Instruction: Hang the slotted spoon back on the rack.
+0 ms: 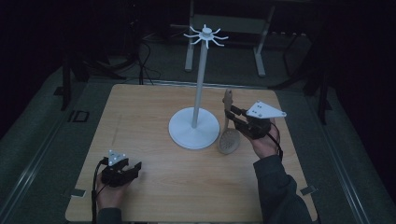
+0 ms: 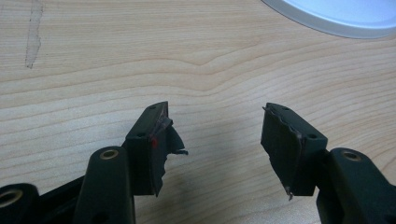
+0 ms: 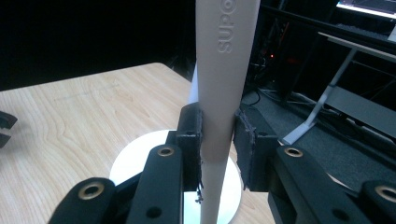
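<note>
High view: right gripper (image 1: 235,119) is clamping the wooden spoon (image 1: 228,134) by its handle, right of the white rack (image 1: 195,119); left gripper (image 1: 131,168) is idling with jaws apart. Keep handle upright, lift toward a hook (image 1: 217,44).

High view overlooks table (image 1: 154,196); gripper views close, sharing white stand base (image 2: 341,18)

Open claw (image 2: 217,140) above wooden table (image 2: 140,60)
</note>
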`<state>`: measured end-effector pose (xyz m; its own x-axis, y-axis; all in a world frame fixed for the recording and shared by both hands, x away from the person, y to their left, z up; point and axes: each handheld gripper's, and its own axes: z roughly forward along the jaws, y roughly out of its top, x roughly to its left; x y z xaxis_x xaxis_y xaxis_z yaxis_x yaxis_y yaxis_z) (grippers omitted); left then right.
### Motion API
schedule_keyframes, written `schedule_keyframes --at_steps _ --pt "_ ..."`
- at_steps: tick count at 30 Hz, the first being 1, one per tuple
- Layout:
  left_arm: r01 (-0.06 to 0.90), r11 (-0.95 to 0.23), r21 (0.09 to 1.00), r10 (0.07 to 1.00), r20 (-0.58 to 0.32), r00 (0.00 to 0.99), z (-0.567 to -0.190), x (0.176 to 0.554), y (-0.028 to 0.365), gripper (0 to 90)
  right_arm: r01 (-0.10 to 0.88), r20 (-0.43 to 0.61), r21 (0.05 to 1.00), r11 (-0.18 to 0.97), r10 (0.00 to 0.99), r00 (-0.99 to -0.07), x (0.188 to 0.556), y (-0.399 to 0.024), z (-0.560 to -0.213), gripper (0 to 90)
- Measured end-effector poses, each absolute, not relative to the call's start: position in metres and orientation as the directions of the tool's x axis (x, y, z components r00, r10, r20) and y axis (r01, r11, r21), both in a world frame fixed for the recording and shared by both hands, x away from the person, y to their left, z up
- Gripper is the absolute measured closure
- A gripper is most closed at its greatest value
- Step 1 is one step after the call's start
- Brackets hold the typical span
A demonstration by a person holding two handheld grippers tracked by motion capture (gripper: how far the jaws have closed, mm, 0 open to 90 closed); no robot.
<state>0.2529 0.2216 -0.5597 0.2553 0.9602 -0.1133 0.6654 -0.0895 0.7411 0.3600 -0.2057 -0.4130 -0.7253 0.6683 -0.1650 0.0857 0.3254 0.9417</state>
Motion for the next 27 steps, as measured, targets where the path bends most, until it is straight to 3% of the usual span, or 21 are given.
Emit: schedule_keyframes --at_steps 27 --pt "0.664 -0.087 0.742 0.960 -0.114 0.254 -0.5595 0.2526 0.2224 42.6 0.067 -0.152 0.957 0.283 0.682 -0.715 0.3596 -0.2041 -0.4047 72.6"
